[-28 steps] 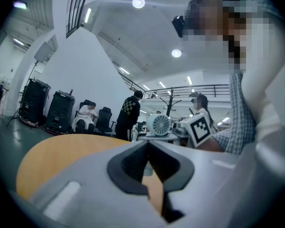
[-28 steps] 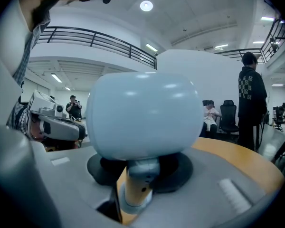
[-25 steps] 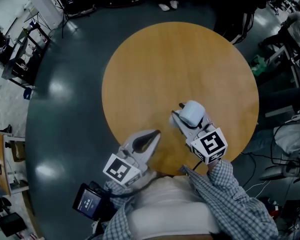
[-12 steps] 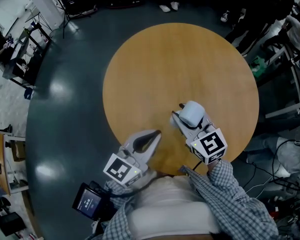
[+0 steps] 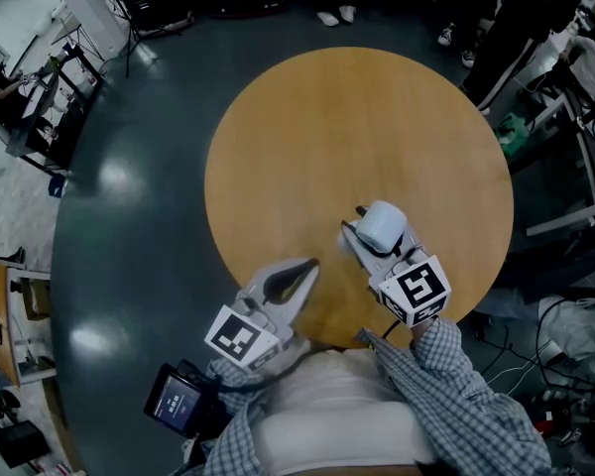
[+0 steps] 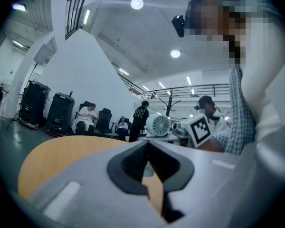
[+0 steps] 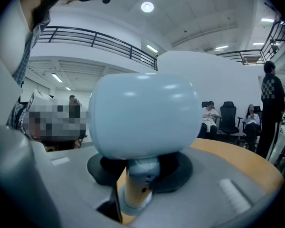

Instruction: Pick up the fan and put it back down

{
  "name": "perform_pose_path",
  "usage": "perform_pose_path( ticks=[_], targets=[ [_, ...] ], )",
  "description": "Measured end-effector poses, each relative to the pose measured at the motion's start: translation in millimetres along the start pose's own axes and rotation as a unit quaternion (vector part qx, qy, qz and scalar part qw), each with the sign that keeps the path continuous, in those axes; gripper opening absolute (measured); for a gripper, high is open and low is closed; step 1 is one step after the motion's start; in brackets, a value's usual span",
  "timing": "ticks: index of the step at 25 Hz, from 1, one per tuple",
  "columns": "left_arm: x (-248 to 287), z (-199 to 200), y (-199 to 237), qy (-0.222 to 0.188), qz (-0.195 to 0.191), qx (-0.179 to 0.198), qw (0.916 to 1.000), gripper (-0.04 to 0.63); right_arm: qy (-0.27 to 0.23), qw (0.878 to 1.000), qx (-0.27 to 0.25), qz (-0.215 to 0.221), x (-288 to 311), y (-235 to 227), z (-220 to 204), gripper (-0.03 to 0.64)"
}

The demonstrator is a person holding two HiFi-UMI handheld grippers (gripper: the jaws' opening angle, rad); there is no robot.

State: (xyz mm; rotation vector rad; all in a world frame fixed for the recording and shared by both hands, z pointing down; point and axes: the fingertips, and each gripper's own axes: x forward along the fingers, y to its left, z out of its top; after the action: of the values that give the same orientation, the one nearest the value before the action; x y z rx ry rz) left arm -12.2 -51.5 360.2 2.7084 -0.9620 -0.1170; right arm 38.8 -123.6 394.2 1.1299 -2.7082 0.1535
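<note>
The room was a large, high hall with a dark glossy floor (image 5: 129, 167), a railed balcony (image 7: 99, 39), ceiling lights, equipment racks (image 5: 40, 107) along one side and people on office chairs (image 7: 211, 118) well back from the work. On that floor stood a round wooden table (image 5: 357, 127), its top smooth and bare but for the fan. The person leaned over its near side with a tool in each hand. The left gripper (image 5: 310, 264) hung level above the near part of the table, its jaws pressed together on nothing. The right gripper (image 5: 367, 231), tilted slightly down, had its jaws clamped on the thin neck of the fan (image 5: 382, 224), just under the rounded pale-blue head that filled the right gripper view. Whether the base was off the wood could not be made out. The main risk appeared to be the grip: the heavy head sat above a narrow, smooth neck, so it could swivel or slide between the pads if the gripper tipped further. Set down off-level on that slick top, the fan might topple or skid, and loosening the jaws before the base was flat would probably drop it.
</note>
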Motion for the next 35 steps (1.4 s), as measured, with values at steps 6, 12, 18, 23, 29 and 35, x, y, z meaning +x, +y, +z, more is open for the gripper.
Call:
perform_pose_path(
  ticks=[6, 12, 18, 23, 29, 35],
  targets=[
    [-0.6, 1.3, -4.8, -0.002, -0.009, 0.012, 0.9999, 0.0, -0.001, 1.0, 0.001, -0.001, -0.8, 0.4, -0.1, 0.133],
    [0.7, -14.6, -8.4, 0.024, -0.025, 0.04, 0.9986, 0.0, -0.004, 1.0, -0.001, 0.002, 1.7, -0.3, -2.2, 0.133],
    [2.8, -15.1, -3.2, 0.028, -0.016, 0.021, 0.9992, 0.0, -0.002, 1.0, 0.001, 0.001, 2.8, -1.9, -2.7, 0.133],
    [-1.7, -11.0, -9.0, 0.019, -0.016, 0.018, 0.9995, 0.0, -0.001, 1.0, 0.0, 0.002, -3.1, 2.7, -0.2, 0.133],
    [-1.0, -10.8, -6.0, 0.021, -0.017, 0.016, 0.9995, 0.0, 0.001, 1.0, 0.0, 0.003, 2.0, 0.9, -0.2, 0.132],
    [-1.8, -15.1, -13.2, 0.028, -0.008, 0.006, 0.9996, 0.0, 0.006, 1.0, -0.002, 0.011, 4.8, -3.3, -8.2, 0.132]
  ],
)
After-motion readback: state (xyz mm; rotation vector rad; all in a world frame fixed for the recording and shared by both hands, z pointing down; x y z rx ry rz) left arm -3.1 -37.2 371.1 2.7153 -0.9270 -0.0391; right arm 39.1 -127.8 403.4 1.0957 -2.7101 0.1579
